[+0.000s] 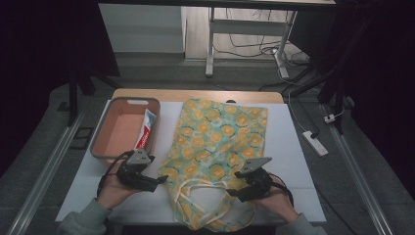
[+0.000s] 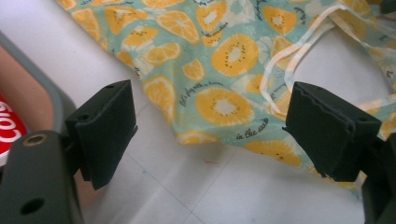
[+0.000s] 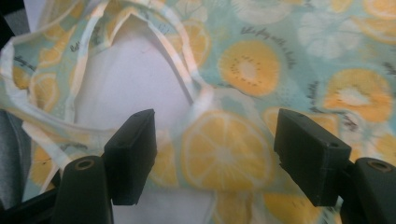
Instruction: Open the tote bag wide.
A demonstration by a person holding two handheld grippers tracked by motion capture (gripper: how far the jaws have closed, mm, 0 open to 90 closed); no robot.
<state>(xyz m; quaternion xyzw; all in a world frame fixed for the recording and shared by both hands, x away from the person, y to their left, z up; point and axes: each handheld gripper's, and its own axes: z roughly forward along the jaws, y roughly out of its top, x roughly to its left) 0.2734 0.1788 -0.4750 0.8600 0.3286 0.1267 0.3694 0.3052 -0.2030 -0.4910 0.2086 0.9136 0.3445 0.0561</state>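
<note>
A teal cloth bag printed with orange and kiwi slices lies flat on the white table. Its pale handles loop toward the near edge. My left gripper hovers at the bag's near-left corner. Its jaws stand open over bare table, with the cloth edge between them and untouched. My right gripper is at the bag's near-right side, open, with the bag's mouth hem between the jaws and not pinched. A handle strap curves just beyond it.
A brown basket with a grey rim stands at the left of the table and holds a red-and-white toothpaste tube. The basket's rim is close beside my left gripper. A power strip lies on the floor to the right.
</note>
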